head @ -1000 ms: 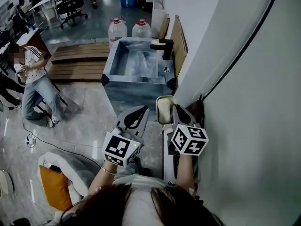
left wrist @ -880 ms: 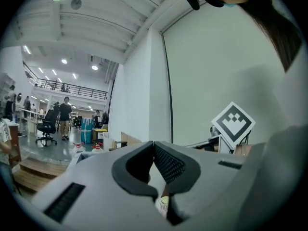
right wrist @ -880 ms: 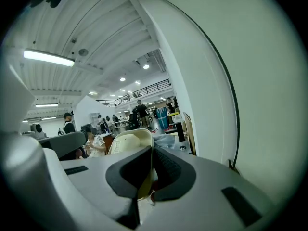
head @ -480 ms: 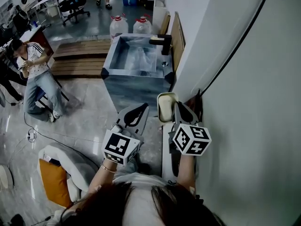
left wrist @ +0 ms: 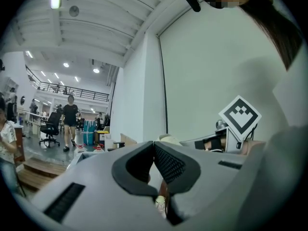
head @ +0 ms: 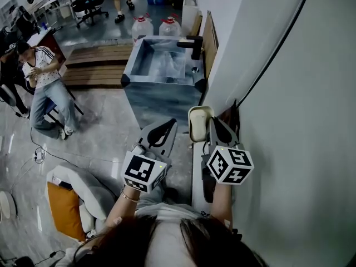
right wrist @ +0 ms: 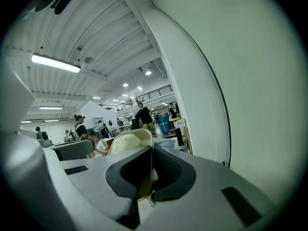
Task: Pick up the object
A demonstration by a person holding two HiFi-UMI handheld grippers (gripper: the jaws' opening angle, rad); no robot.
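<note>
The cream container (head: 199, 123) is seen just right of the middle of the head view, held up off the floor close to the white wall (head: 300, 127). It is clamped by the right gripper (head: 211, 122), whose jaws are closed on its rim. In the right gripper view the pale shell (right wrist: 126, 150) is pinched edge-on between the two dark pads (right wrist: 166, 170), and most of its body rises to the left of them.

The left gripper (head: 168, 124) is held just beside it, to the left in the head view, apart from the container. Its jaws are brought together at the tips (left wrist: 154, 146) and nothing is held between them.

Beyond both grippers, in the upper middle of the head view, a metal tank (head: 129, 74) is set on the grey floor (head: 105, 132), with a black tap (head: 192, 46) on its right rim. Two water bottles (head: 143, 28) are stood behind the tank, and wooden boards (head: 209, 40) are leaned on the wall to its right. Wooden pallets (head: 92, 65) are laid to its left. A seated person (head: 44, 79) is seen at the upper left (well away from the grippers). An orange cushion (head: 64, 218) is seen at the lower left. A black cable (head: 278, 49) is run up the wall at the upper right. Nothing is placed between the two grippers and the tank.
</note>
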